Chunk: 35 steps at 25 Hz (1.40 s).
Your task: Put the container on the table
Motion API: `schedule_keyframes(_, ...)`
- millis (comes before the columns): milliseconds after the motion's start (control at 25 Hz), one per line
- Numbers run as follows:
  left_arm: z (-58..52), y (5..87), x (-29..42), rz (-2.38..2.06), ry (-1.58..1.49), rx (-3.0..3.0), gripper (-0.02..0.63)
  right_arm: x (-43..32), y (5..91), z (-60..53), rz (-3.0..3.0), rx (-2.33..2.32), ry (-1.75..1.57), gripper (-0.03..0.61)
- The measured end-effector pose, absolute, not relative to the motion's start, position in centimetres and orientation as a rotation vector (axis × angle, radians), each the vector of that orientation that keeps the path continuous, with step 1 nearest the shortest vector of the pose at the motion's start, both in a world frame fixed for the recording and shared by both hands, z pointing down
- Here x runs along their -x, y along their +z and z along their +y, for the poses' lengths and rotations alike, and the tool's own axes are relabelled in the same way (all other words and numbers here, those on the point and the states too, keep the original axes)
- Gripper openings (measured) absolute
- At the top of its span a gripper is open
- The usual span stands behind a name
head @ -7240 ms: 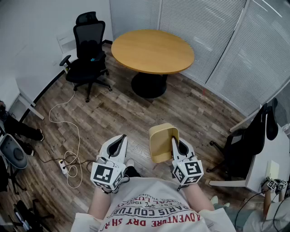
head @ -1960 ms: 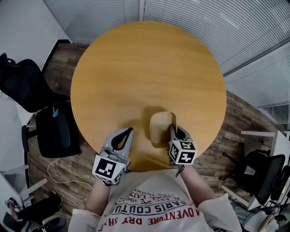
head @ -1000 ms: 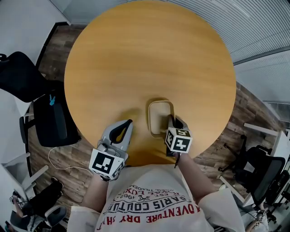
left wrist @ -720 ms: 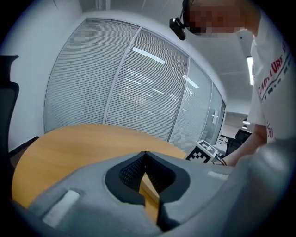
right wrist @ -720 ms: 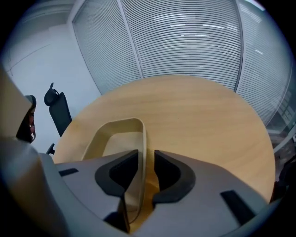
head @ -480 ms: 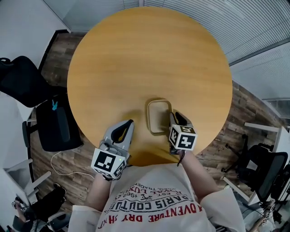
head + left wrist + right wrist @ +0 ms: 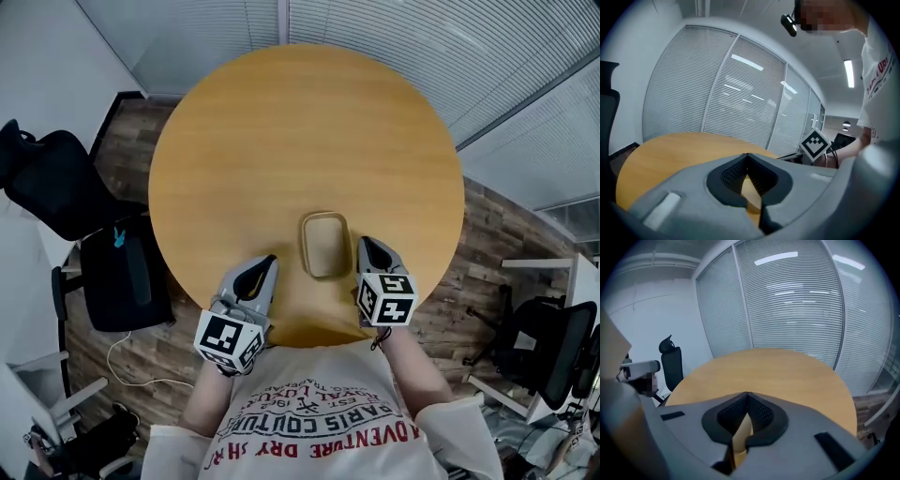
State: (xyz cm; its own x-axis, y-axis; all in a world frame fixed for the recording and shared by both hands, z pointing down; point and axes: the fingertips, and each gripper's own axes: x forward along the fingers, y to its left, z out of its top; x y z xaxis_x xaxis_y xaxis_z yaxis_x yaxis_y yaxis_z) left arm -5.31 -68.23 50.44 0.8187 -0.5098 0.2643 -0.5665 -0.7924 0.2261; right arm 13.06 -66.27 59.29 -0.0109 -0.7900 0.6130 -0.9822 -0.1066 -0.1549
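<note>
The tan rounded-rectangle container [image 7: 325,245] rests open side up on the round wooden table [image 7: 300,141], near the table's front edge. My right gripper [image 7: 364,241] is just right of the container, a small gap apart from its rim, jaws shut with nothing in them. My left gripper [image 7: 271,260] hovers over the table edge left of the container, also shut and empty. In the right gripper view the jaw tips [image 7: 746,393] meet over bare tabletop [image 7: 778,369]. In the left gripper view the gripper [image 7: 747,154] is closed, and the right gripper's marker cube [image 7: 814,144] shows beyond it.
Black office chairs stand left of the table [image 7: 52,187] and at the right [image 7: 553,342]. Slatted glass walls [image 7: 422,37] curve round behind the table. A white cable [image 7: 131,370] lies on the wooden floor at lower left.
Earlier the right gripper carried the container to the table and set it down. In the last half second it has let go and drawn slightly right. The left gripper stayed shut.
</note>
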Motion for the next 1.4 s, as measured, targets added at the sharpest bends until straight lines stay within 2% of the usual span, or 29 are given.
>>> schedule_keyframes(680, -65.7, 44.4, 7.9, -0.893, 0.195, -2.852, -0.002, -9.4, 47.3, -61.0, -2.255, -2.082, 0.301, 0.008)
schedule_keyframes(1400, -65.3, 44.1, 9.1, -0.918, 0.204, -2.87, -0.002, -6.3, 46.2, -59.3, -2.308, -2.004, 0.275, 0.006)
